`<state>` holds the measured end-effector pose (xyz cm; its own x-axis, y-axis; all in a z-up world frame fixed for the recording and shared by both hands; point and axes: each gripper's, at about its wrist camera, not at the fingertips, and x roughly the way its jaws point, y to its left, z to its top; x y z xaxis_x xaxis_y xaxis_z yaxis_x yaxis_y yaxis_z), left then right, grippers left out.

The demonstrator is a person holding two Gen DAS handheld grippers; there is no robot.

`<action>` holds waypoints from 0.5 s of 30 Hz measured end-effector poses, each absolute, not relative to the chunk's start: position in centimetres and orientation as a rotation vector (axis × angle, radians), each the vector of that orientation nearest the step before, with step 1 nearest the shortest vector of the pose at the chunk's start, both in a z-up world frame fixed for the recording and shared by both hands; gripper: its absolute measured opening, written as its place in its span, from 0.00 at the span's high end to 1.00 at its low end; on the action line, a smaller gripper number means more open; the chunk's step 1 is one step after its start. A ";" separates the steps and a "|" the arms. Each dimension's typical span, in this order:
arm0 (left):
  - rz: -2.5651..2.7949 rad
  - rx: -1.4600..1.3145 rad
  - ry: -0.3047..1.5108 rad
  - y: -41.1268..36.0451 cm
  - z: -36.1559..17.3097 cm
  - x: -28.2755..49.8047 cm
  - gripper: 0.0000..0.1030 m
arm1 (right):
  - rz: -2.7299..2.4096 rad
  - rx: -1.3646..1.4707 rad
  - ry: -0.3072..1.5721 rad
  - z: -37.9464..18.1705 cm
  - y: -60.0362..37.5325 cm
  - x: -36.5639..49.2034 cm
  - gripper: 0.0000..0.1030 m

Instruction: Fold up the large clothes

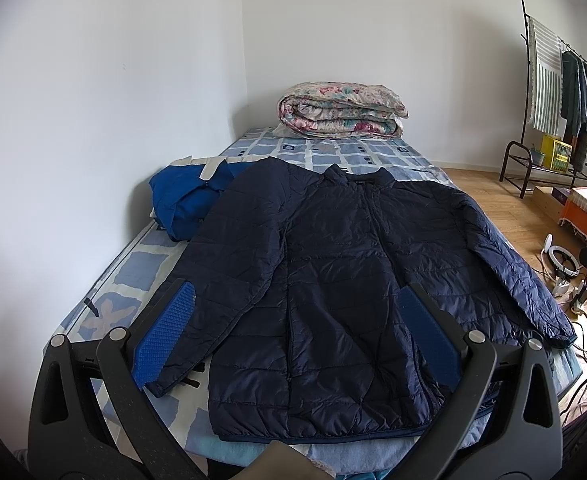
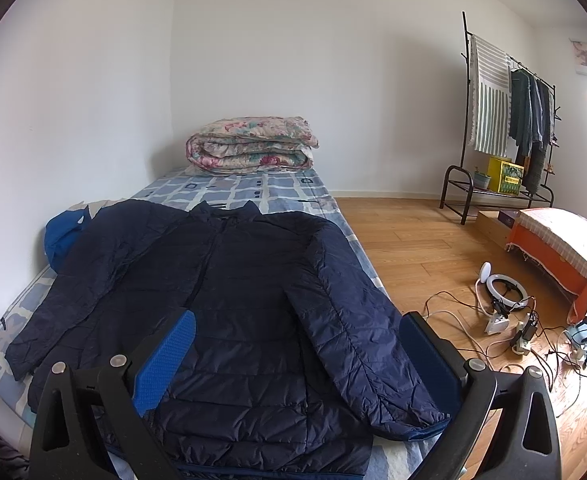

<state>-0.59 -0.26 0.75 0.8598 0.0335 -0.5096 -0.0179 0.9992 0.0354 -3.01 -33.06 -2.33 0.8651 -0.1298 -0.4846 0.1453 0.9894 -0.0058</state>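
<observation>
A dark navy quilted jacket lies flat and front-up on the bed, zipped, collar toward the far end, both sleeves spread down along its sides. It also shows in the right wrist view. My left gripper is open and empty, held above the jacket's lower half, near the bed's foot. My right gripper is open and empty, held above the jacket's lower right part, with its right sleeve between the fingers.
A bright blue garment lies bunched by the wall, next to the jacket's left shoulder. A folded floral quilt sits at the bed's head. Right of the bed are wood floor, a ring light and cables, an orange bench and a clothes rack.
</observation>
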 end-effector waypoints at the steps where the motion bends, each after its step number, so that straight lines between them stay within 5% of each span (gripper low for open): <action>1: 0.027 0.029 0.536 -0.3 0.8 -0.6 0.00 | -0.143 0.032 0.505 -2.3 -33.0 -3.0 0.00; 15: 0.131 -0.016 0.529 6.0 1.3 0.7 0.00 | -0.099 0.038 0.499 -1.8 -29.9 -1.5 0.00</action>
